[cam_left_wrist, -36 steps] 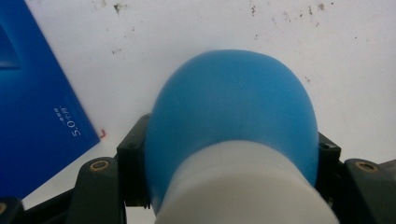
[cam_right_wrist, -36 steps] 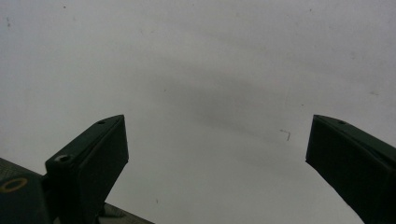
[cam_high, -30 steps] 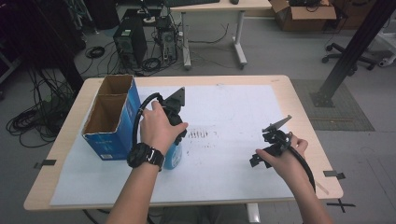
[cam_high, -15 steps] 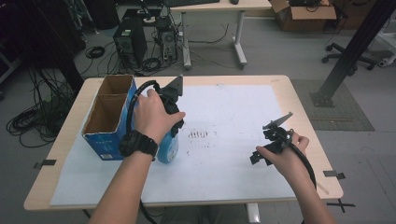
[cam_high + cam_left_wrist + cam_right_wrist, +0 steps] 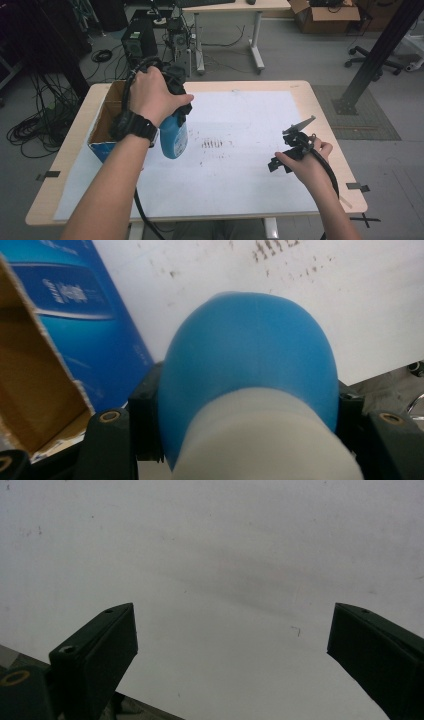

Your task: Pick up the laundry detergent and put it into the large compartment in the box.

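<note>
Above the bench (image 5: 320,107), left tongs (image 5: 245,440) clamp a blue bottle (image 5: 174,137) beside the cardboard box (image 5: 102,127). Right tongs (image 5: 232,655) gape wide w/ nothing held. Risk: smooth rounded bottle could slip out, or clip the box edge.

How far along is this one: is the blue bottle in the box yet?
Done: the left gripper has the blue bottle clamped between its fingers and lifted off the white sheet. In hand: the bottle hangs beside the open cardboard box, not over it. Left: probably carrying it across and lowering it in. The right gripper waits open and empty near the table's right side.
</note>
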`<act>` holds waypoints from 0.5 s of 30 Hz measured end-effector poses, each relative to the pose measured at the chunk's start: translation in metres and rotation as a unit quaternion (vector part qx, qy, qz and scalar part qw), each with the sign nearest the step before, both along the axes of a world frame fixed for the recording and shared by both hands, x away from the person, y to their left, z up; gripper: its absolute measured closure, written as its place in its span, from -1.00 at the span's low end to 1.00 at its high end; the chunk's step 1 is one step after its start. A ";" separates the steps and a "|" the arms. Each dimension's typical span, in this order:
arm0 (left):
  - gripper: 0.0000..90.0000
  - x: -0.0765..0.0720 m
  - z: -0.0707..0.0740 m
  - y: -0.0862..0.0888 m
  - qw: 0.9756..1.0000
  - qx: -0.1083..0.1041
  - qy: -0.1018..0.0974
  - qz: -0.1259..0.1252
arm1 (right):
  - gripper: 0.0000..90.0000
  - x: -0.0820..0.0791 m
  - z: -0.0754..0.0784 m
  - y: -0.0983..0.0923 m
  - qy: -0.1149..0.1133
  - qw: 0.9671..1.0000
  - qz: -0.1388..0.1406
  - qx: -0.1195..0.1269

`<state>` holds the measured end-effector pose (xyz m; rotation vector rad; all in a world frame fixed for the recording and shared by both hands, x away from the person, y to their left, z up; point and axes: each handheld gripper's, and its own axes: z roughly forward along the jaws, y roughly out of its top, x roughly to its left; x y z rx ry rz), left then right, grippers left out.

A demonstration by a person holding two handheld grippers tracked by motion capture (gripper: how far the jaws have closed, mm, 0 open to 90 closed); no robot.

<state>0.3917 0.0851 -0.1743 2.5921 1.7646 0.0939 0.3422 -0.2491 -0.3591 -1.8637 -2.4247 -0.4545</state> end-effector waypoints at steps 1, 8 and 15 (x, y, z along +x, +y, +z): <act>-0.17 0.001 0.005 0.001 1.000 -0.001 -0.001 0.001 | -0.87 0.000 0.000 0.000 0.001 1.000 0.000 0.000; -0.17 0.006 0.033 0.015 1.000 -0.003 -0.008 0.012 | -0.87 0.002 0.005 0.001 -0.006 1.000 0.001 0.000; -0.17 0.013 0.050 0.032 0.999 -0.005 -0.009 0.032 | -0.87 0.005 0.009 0.004 -0.008 1.000 0.003 0.002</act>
